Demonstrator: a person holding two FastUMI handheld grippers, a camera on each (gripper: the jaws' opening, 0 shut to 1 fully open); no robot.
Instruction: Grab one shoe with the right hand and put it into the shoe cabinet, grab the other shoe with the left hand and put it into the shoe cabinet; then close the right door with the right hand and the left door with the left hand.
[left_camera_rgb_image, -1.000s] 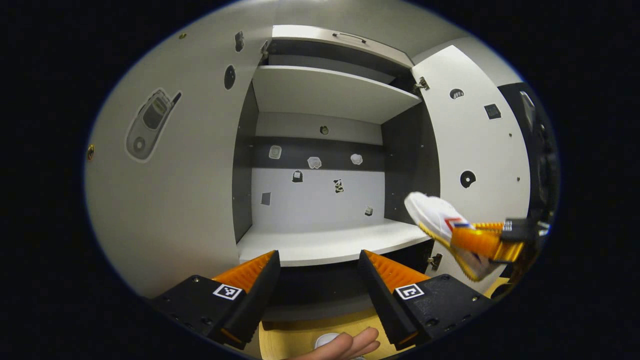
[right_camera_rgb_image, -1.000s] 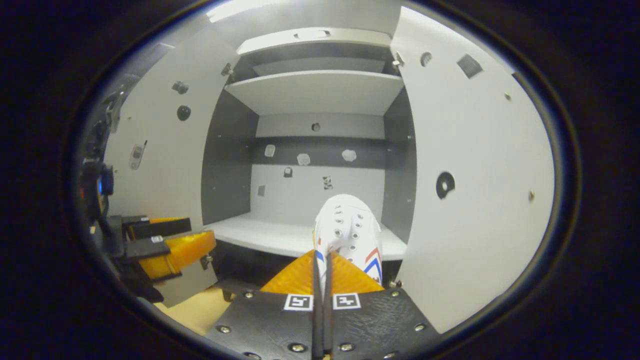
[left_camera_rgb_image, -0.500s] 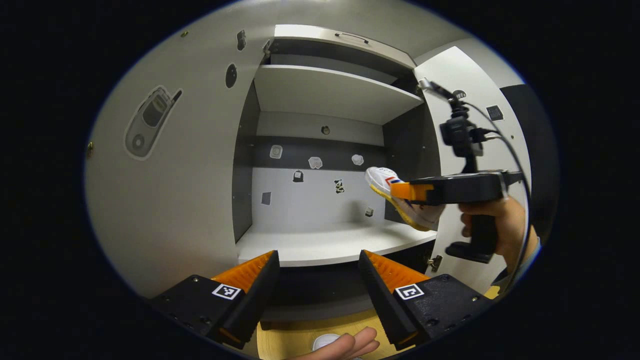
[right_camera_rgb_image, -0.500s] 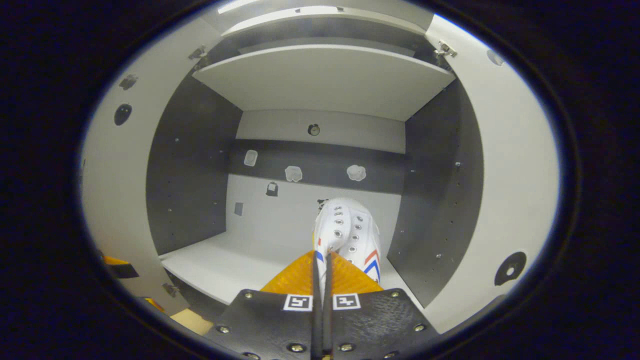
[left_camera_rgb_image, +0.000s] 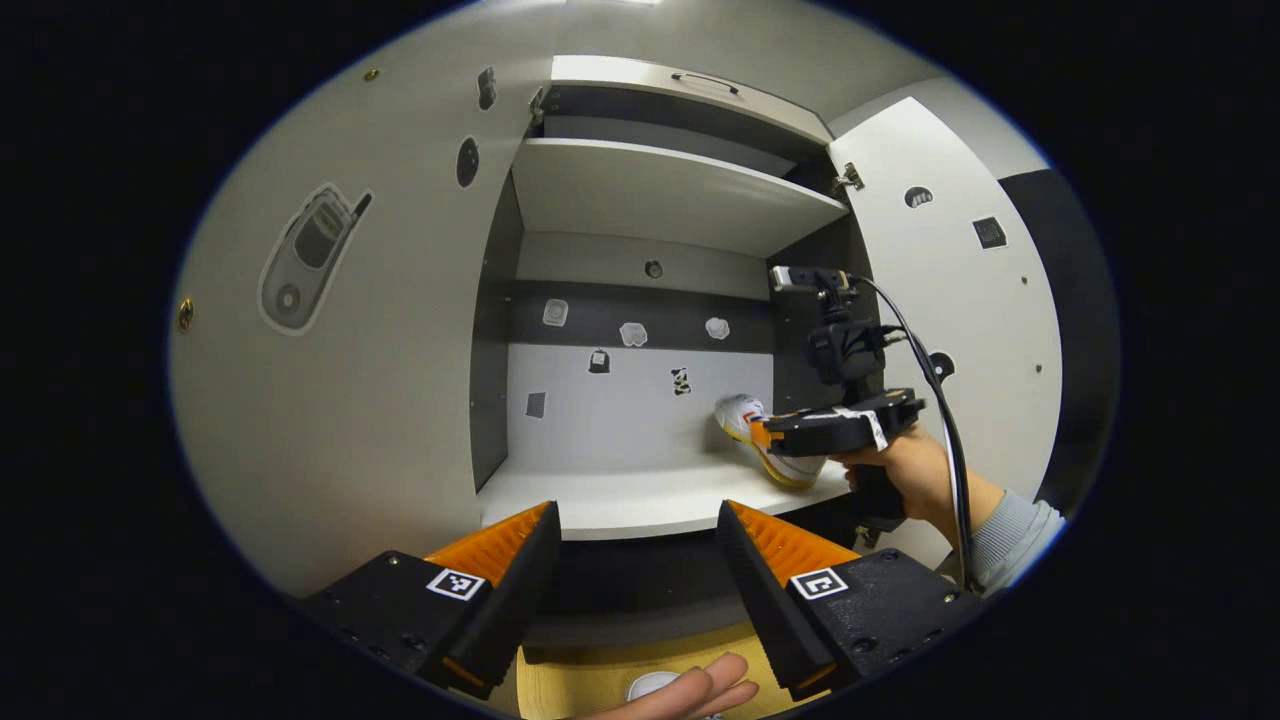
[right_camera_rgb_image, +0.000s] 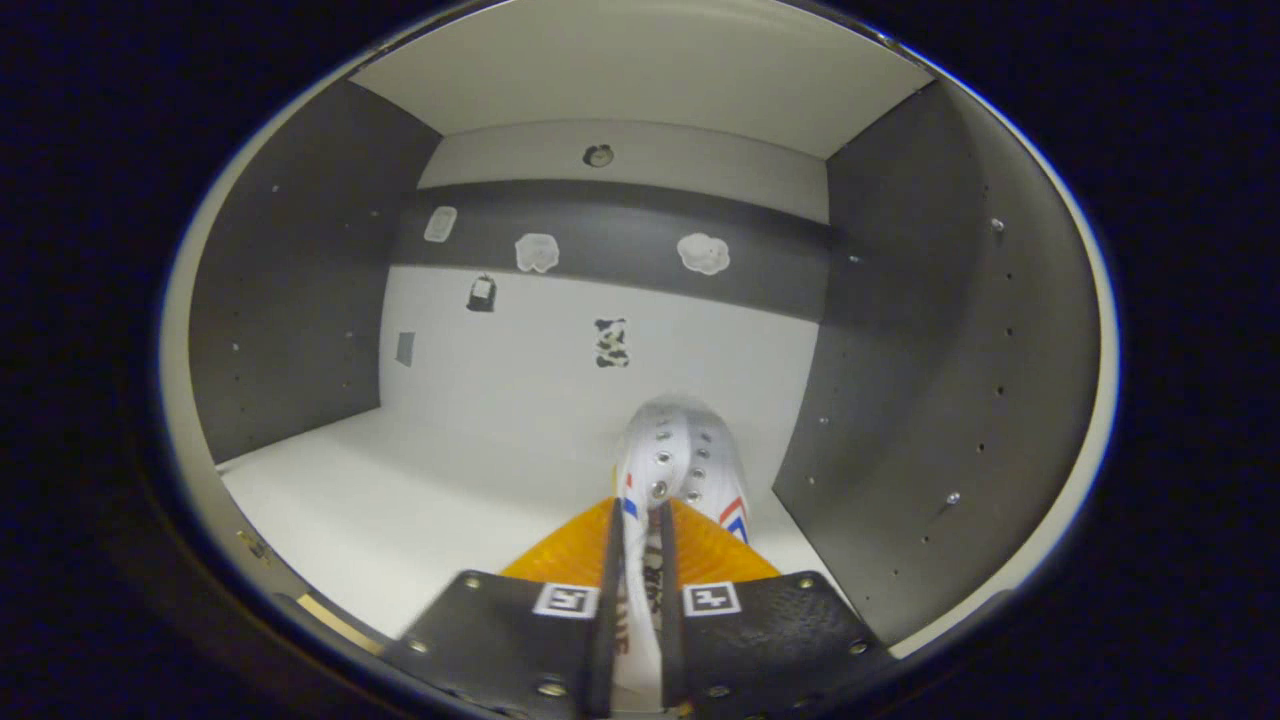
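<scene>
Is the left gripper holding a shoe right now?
No, the left gripper stands open with nothing between its fingers, while the white sneaker sits in the right gripper at the cabinet shelf.

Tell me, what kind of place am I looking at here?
Probably a mock-up of a home entryway: an open shoe cabinet with shelves, both doors swung wide, and a white sneaker being set inside by the right gripper.

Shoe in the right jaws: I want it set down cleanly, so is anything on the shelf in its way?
Nothing visible. The shoe hangs just above the bare shelf by the cabinet's right wall.
</scene>
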